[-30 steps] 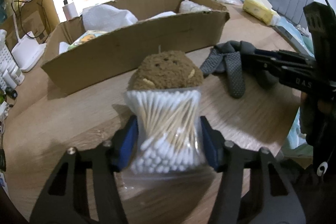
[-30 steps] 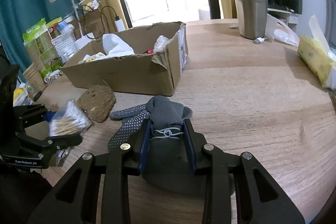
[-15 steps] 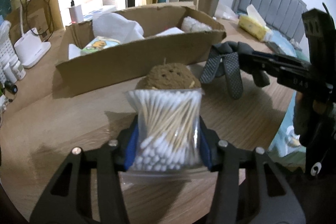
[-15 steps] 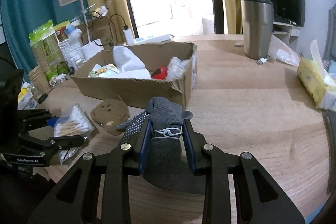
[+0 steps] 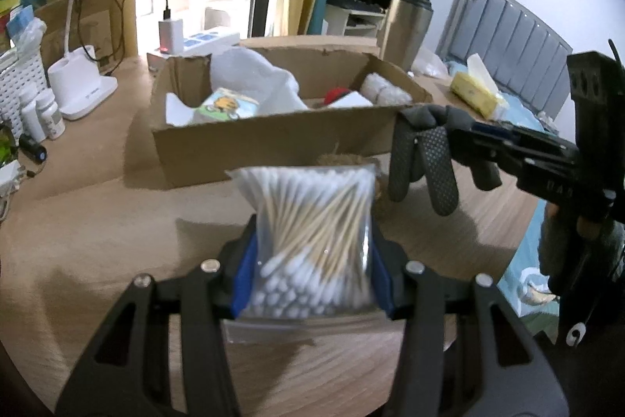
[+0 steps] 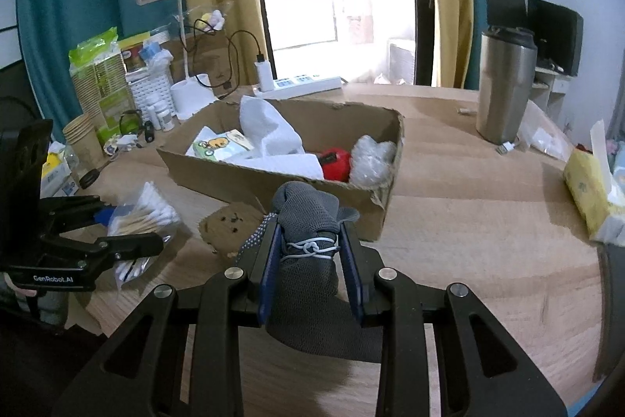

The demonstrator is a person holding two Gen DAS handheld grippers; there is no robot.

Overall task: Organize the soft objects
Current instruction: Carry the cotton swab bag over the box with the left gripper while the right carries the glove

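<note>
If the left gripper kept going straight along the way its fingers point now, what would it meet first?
Probably the brown plush toy on the table, just beyond the bag of cotton swabs that the left gripper holds. The cardboard box stands behind it. Depth is hard to judge.

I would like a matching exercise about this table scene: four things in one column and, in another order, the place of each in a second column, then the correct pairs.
Things:
1. bag of cotton swabs
2. grey gloves
3. red object
4. brown plush toy

Places:
A. inside the cardboard box
B. in the right gripper
C. lying on the table in front of the box
D. in the left gripper

Pairs: 1-D, 2-B, 3-A, 4-C
</note>
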